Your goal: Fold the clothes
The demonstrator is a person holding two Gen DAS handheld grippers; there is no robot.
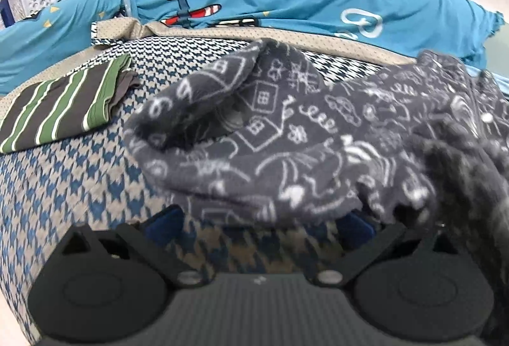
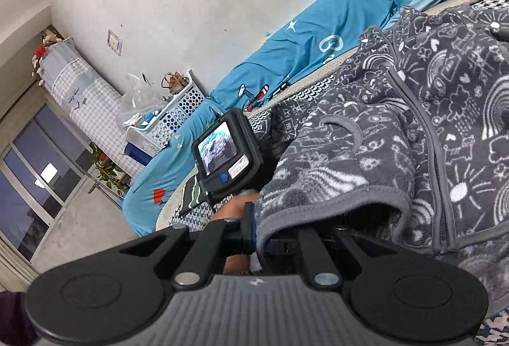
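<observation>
Dark grey fleece jacket (image 1: 286, 136), white doodle print, grey zipper and trim; crumpled and partly lifted, filling centre and right of the left wrist frame. Folded green-striped garment (image 1: 63, 110), lying flat at middle left.

You get even, soft indoor light; fisheye bending and dark corners at the edges; motion blur smears the fleece garment (image 1: 461, 161) at right.
</observation>
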